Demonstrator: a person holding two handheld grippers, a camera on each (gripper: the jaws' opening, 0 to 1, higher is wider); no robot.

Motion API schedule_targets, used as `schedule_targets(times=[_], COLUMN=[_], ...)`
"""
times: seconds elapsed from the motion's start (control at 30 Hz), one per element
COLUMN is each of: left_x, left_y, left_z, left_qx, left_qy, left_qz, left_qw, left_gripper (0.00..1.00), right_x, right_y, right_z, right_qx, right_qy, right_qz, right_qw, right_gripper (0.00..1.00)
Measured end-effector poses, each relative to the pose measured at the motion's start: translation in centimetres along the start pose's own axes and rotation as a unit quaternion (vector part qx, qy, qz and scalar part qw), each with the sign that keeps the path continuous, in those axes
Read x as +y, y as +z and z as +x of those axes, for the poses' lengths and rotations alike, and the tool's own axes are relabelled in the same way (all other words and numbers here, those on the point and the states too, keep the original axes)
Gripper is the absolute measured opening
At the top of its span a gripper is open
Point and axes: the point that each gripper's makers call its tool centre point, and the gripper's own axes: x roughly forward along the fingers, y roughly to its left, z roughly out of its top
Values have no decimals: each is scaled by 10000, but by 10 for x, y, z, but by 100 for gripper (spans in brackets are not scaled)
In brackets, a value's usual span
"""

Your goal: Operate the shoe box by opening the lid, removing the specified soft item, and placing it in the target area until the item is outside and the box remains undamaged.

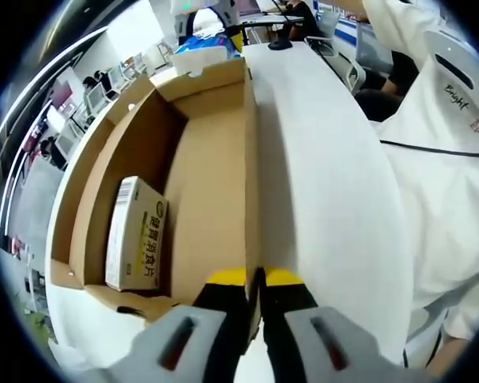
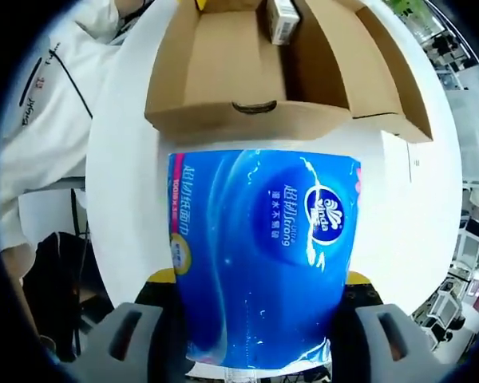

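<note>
1. Left gripper view: the left gripper (image 1: 254, 281) has its yellow-tipped jaws pinched narrow on the near wall of the box (image 1: 211, 191), one jaw inside the wall and one outside; the gap between them is no wider than the cardboard.
2. The box is open brown cardboard on a white table (image 1: 327, 199); its lid (image 1: 92, 152) stands folded back along the far long side.
3. Inside the box, a small carton (image 1: 136, 235) with yellow and white print leans against the wall on the lid side; the floor around it is bare cardboard.
4. Beyond the far end of the box a blue pack (image 1: 198, 40) shows, partly hidden by the box edge.
5. A person in a white shirt (image 1: 447, 159) is at the right edge of the table; a dark cable runs across the shirt.
6. Right gripper view: the right gripper (image 2: 259, 299) holds the blue tissue pack (image 2: 263, 255) between its jaws, one yellow tip at each side of the pack; the pack is outside the box, above the table (image 2: 128, 183), just before the box's short end wall.
7. The box (image 2: 247, 112) lies beyond the pack with a finger cut-out in that wall; the small carton (image 2: 283, 20) is inside at the far end; the lid (image 2: 395, 72) is spread open to the right.
</note>
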Motion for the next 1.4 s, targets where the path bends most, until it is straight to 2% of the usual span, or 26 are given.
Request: schedule_targets(times=[0.8,0.97,1.23,1.4], left_x=[0,0,0,0], left_y=[0,0,0,0], left_z=[0,0,0,0], left_qx=[-10,-13,-10,-9], left_qy=[-1,-2,2,-9], left_qz=[3,0,-4,-17], left_qw=[10000,10000,10000,10000], left_gripper=[3,3,3,3], right_x=[0,-2,-1,-3], right_y=[-5,-4,-4,-5], right_z=[9,8,7,3], right_qx=[304,306,251,229], right_qy=[27,-30,10,-97], right_qz=[-129,-205,-73,6], right_qw=[9994,9993,9997,9997], right_gripper=[75,75,76,76])
